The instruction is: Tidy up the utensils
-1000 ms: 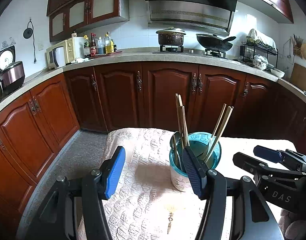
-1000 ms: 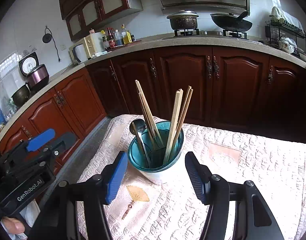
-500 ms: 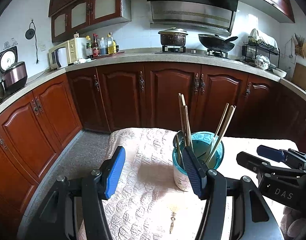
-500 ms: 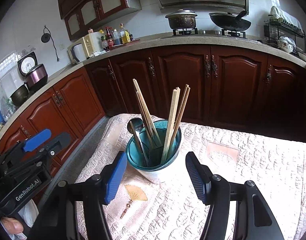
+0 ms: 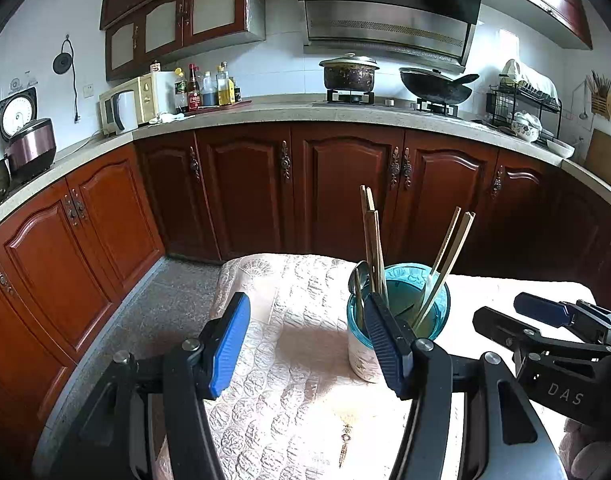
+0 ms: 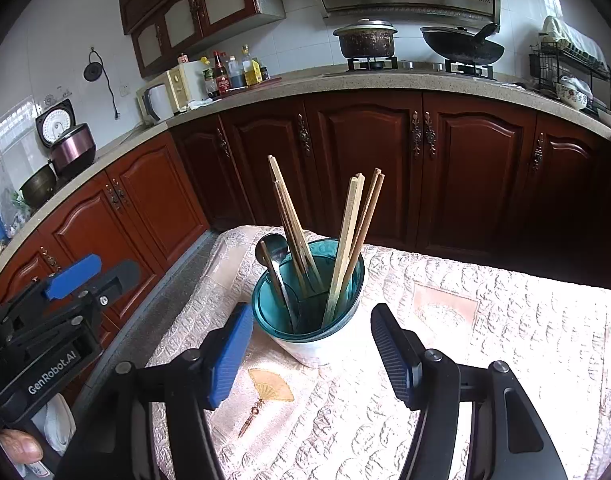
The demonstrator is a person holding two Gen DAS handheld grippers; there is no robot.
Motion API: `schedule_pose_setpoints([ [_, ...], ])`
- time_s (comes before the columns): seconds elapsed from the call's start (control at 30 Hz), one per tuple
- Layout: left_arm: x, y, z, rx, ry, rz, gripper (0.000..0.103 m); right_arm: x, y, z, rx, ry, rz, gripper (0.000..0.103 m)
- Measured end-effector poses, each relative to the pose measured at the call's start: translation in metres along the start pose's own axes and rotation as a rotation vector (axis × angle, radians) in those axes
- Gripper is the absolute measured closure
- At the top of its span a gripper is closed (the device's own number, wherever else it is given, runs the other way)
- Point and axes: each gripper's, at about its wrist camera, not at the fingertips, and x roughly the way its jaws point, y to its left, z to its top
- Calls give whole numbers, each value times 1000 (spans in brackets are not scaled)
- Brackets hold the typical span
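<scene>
In the right wrist view we see our left gripper at far left, jaws spread and empty, well aside. At centre the utensil holder stands on the table, chopsticks and spoon upright. Our right gripper is nearer, its empty jaws spread just below the holder.

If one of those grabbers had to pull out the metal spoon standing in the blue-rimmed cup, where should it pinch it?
Probably on the spoon bowl and neck, the only part clear of the utensil holder rim. Come from above and from the holder's left: the spoon leans against that side, and the chopsticks crowd its right. The right gripper hangs open in front.
</scene>
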Motion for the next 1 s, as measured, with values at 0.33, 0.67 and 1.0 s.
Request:
schedule_pose_setpoints([
  [0.33, 0, -2, 2, 10, -5, -4, 43, 0, 1, 2, -10, -4, -1, 38],
  [0.67, 1, -3, 3, 16, -7, -2, 43, 2, 3, 3, -16, 2, -3, 37],
  [1.0, 4, -5, 4, 21, -1, -7, 43, 3, 1, 3, -17, 9, -4, 37],
])
